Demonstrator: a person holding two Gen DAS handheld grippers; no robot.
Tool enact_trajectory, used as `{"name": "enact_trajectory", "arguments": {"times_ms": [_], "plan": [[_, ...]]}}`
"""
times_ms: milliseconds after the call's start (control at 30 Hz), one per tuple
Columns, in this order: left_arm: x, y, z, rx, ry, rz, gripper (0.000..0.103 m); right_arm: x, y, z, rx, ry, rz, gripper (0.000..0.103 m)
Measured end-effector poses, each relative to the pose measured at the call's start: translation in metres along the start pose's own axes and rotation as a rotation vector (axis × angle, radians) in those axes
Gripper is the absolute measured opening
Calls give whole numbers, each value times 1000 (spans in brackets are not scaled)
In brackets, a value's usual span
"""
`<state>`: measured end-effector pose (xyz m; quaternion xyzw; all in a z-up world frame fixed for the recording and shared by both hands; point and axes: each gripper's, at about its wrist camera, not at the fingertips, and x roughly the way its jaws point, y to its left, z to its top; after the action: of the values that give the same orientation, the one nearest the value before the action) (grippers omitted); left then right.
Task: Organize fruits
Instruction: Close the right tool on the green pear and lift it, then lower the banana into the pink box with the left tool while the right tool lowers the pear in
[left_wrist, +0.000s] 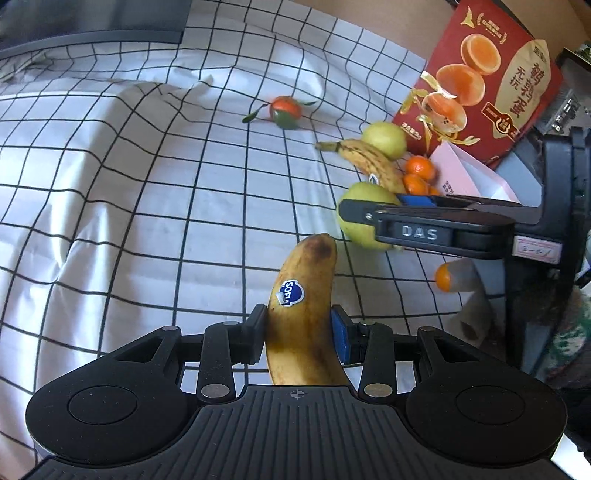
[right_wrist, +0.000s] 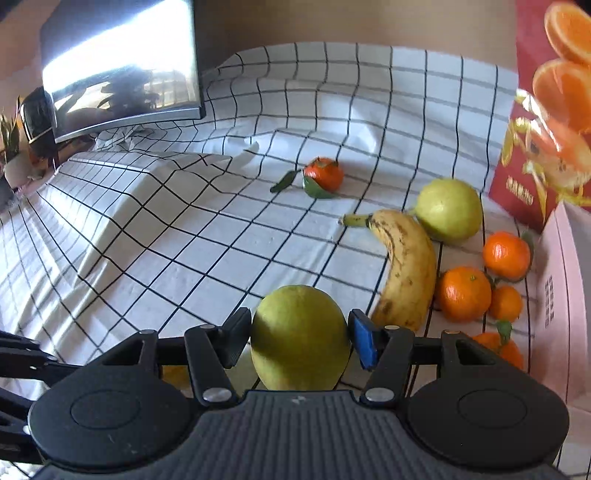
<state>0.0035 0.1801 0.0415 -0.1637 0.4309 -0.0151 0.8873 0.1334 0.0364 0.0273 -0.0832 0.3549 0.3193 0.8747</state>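
- White cloth with a black grid (right_wrist: 207, 258) covers your counter, rumpled toward the back, where a dark monitor (right_wrist: 122, 62) stands at the left.
- At the right edge a red carton printed with orange halves (left_wrist: 480, 81) stands upright, with a pink box (right_wrist: 565, 295) just in front of it.
- Your left gripper (left_wrist: 299, 332) has its fingers clamped on a sticker-marked banana (left_wrist: 306, 302), which points forward above the cloth.
- Your right gripper (right_wrist: 299, 339) has its fingers clamped on a green pear (right_wrist: 299, 336), one pad on each side.
- Near the carton lie a second pear (right_wrist: 448, 210) and a spotted banana (right_wrist: 406, 266), touching each other.
- Beside that banana sits a cluster of mandarins (right_wrist: 463, 293), close to the pink box.
- One leafy mandarin (right_wrist: 323, 175) lies apart, farther back on the cloth.
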Motion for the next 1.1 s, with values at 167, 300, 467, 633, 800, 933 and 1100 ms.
{"name": "enact_trajectory", "arguments": {"times_ms": [167,300,467,633,800,933,1100], "plan": [[-6,10,-4,-19,6,28,41,9,6,3,-27,-64,-22,58],[-9,16,-6,-35,4,37,41,16,7,7,-24,-97,-27,58],[-10,16,-7,-39,2,43,41,22,8,9,-28,-118,-30,58],[-8,16,-7,-40,6,42,41,28,6,8,-17,-119,-46,60],[-6,12,-6,-28,-1,49,41,26,5,9,3,-88,-42,59],[-14,2,7,9,-50,4,41,-10,1,9,28,-117,-21,59],[-30,-39,56,101,-158,-108,41,-89,-27,4,87,-178,-88,59]]}}
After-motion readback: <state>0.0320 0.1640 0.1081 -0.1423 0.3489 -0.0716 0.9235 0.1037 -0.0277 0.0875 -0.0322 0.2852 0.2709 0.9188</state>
